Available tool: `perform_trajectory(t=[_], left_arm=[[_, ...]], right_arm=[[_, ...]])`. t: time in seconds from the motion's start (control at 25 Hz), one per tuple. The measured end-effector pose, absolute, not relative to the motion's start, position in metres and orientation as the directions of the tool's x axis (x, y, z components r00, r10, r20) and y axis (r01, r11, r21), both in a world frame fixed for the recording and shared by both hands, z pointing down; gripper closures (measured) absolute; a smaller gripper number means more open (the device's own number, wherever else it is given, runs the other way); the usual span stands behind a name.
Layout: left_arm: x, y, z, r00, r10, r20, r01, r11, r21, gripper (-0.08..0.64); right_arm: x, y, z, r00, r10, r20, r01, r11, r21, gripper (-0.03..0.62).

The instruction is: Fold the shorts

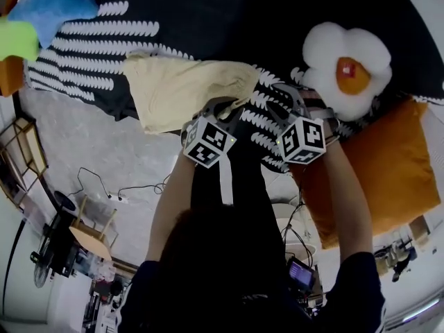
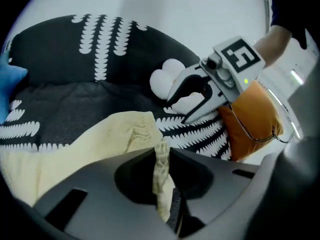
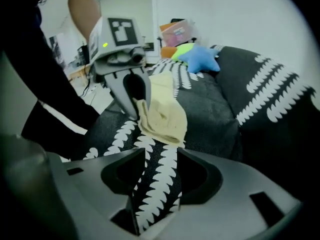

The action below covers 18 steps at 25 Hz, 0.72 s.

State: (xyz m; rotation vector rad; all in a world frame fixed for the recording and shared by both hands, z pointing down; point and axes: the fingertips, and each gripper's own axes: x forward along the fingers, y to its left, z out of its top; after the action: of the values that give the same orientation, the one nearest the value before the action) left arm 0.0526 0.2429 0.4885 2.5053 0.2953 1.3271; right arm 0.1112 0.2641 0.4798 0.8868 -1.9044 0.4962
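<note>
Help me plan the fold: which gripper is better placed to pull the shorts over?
The left gripper: its jaws pinch the shorts; the right gripper stands open over the blanket.

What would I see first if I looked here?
Probably the fried-egg pillow at the upper right of the black-and-white blanket. Next, the pale yellow shorts in the middle, their edge pinched by the left gripper. A blue star toy sits at the top left.
</note>
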Motion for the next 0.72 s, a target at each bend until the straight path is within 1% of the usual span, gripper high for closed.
perform_trajectory(t=[0.08,0.2,0.32,0.36,0.48,0.6,0.64,0.72], left_arm=[[0.048,0.229,0.480,0.587,0.291,0.755,-0.011,-0.930,0.367,0.503],[0.044,0.213,0.472,0.627,0.290,0.723,-0.045,-0.913,0.405,0.502],[0.040,0.196,0.468,0.673,0.294,0.679,-0.091,-0.878,0.470,0.502],[0.037,0.190,0.467,0.688,0.294,0.664,-0.107,-0.864,0.493,0.502],[0.028,0.174,0.464,0.720,0.324,0.614,-0.120,-0.813,0.570,0.502],[0.022,0.173,0.457,0.718,0.396,0.572,-0.074,-0.774,0.629,0.502],[0.020,0.174,0.453,0.711,0.419,0.566,-0.055,-0.769,0.637,0.502],[0.015,0.180,0.446,0.693,0.460,0.555,-0.016,-0.760,0.649,0.502]], right_arm=[[0.099,0.261,0.483,-0.311,-0.342,0.887,-0.657,0.751,0.059,0.347],[0.088,0.245,0.490,-0.313,-0.351,0.883,-0.538,0.831,0.140,0.230],[0.083,0.225,0.502,-0.309,-0.366,0.878,-0.456,0.867,0.201,0.166],[0.081,0.220,0.508,-0.305,-0.363,0.880,-0.413,0.884,0.222,0.161],[0.078,0.206,0.525,-0.285,-0.372,0.883,-0.246,0.919,0.307,0.161],[0.074,0.199,0.525,-0.317,-0.362,0.877,-0.110,0.932,0.345,0.198],[0.071,0.200,0.520,-0.344,-0.344,0.874,-0.053,0.936,0.348,0.235],[0.065,0.211,0.509,-0.400,-0.295,0.867,0.082,0.931,0.355,0.345]])
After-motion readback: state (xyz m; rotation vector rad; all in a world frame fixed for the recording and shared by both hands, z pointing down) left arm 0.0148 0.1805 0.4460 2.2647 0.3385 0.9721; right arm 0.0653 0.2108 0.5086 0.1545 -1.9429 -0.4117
